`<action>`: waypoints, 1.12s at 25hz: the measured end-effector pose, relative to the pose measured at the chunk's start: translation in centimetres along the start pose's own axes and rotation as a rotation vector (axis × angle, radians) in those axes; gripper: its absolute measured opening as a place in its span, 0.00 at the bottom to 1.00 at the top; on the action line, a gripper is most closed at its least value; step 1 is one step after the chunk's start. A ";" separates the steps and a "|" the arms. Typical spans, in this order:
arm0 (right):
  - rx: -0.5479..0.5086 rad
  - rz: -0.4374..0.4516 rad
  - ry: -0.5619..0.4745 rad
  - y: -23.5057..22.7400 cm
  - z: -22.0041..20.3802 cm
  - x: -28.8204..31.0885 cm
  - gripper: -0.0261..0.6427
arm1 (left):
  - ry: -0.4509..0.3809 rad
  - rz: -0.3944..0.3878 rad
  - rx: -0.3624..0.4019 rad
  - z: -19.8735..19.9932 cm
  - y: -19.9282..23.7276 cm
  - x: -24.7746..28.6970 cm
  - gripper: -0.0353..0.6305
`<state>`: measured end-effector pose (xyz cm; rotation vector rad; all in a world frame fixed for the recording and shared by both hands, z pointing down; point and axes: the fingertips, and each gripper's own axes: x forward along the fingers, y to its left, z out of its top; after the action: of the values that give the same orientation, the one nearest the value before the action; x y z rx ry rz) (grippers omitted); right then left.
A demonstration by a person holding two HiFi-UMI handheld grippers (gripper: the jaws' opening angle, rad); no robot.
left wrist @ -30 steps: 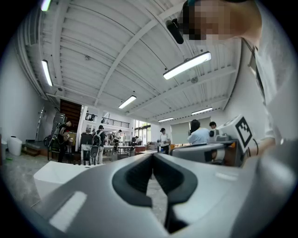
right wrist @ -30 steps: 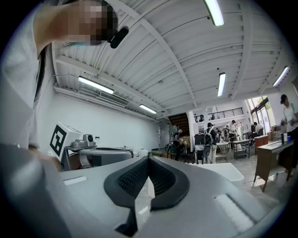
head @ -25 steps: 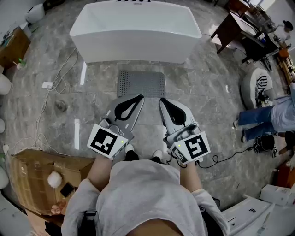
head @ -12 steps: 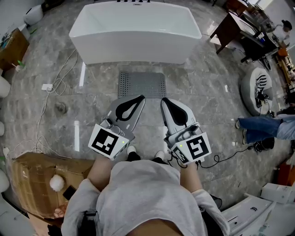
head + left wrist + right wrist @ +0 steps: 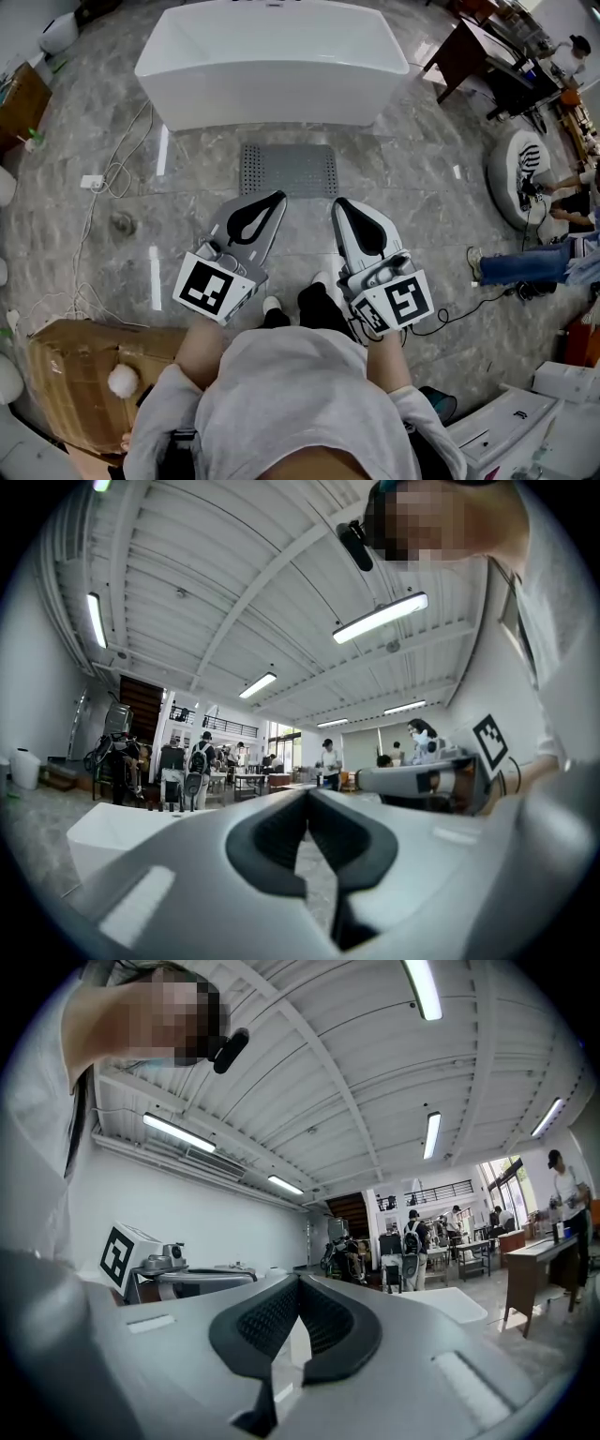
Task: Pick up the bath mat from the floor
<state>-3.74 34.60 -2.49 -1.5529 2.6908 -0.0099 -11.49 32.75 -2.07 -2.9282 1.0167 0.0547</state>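
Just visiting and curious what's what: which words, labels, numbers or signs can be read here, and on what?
No words or numbers can be read.
Cubes on left gripper and right gripper: black square patterns, not letters.
White box: dark mark, too small to read.
Round white object: black striped emblem, no letters.

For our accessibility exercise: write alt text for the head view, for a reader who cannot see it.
From above, a person holds the left gripper and right gripper, jaws shut and empty, near a grey bath mat lying on the marble floor beside a white bathtub.
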 end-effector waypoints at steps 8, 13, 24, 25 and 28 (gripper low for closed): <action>0.002 -0.020 -0.005 -3.5 -0.1 1.7 0.04 | -0.007 0.018 0.005 -0.1 2.1 3.0 0.05; 0.004 -0.003 -0.009 -7.0 0.0 3.6 0.04 | -0.007 0.038 0.004 -0.3 3.5 6.2 0.05; 0.008 0.055 0.006 -16.0 0.1 8.4 0.04 | -0.009 0.102 -0.006 -0.7 6.7 15.1 0.05; 0.008 0.057 0.006 -17.0 0.1 8.8 0.04 | -0.010 0.110 -0.006 -0.7 6.9 15.9 0.05; 0.009 0.074 0.006 -19.3 0.3 9.7 0.04 | -0.009 0.134 0.000 -0.8 7.6 18.1 0.05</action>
<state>8.13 16.51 -2.58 -1.4524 2.7464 -0.0248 -1.96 15.60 -2.33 -2.8534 1.2095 0.0723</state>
